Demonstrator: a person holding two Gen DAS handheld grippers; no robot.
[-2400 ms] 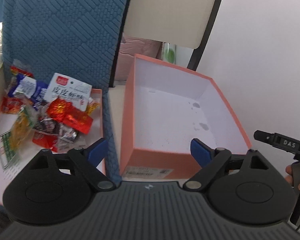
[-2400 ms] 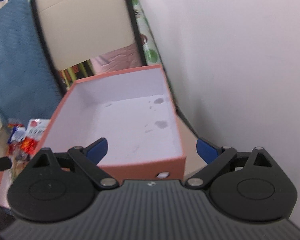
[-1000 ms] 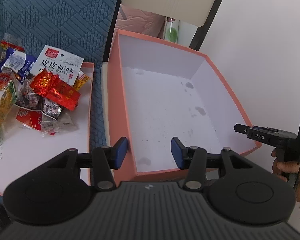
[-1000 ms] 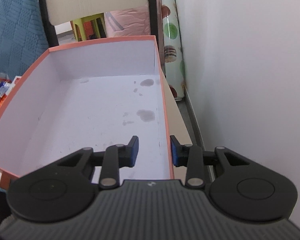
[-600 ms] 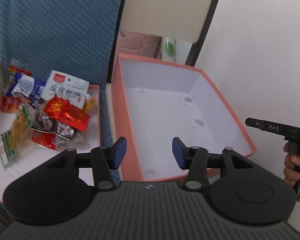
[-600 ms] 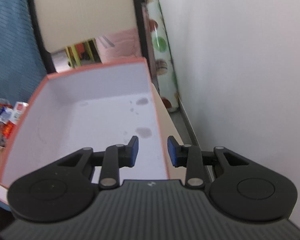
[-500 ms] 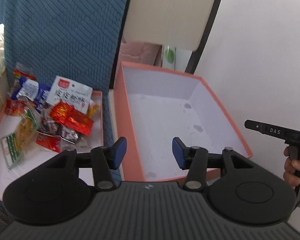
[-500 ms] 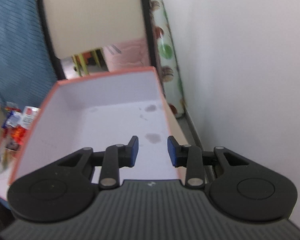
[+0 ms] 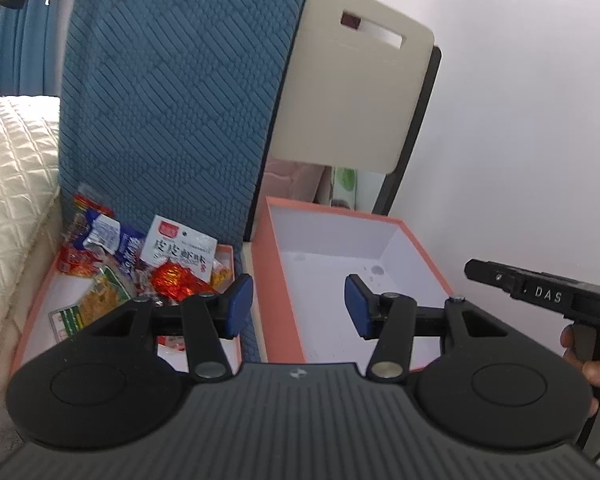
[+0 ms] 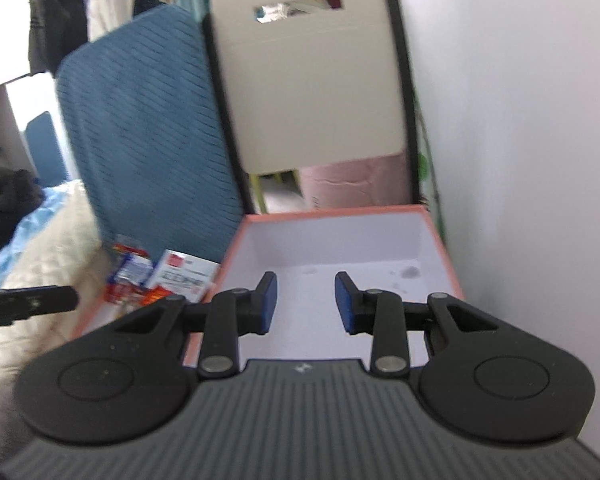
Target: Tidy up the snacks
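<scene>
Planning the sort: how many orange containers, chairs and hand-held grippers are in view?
Orange containers: 2 (empty box, snack tray)
Chairs: 2 (blue chair, beige chair)
Hand-held grippers: 2 (left hand-held gripper, right hand-held gripper)
Total: 6

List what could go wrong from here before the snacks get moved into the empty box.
1. The snack packets lie heaped and overlapping in the shallow lid; a pinch may drag several or slip off foil.
2. The left gripper and right gripper both hang empty over the empty box, close enough to collide.
3. The raised box wall between lid and box could snag a low carry.
</scene>
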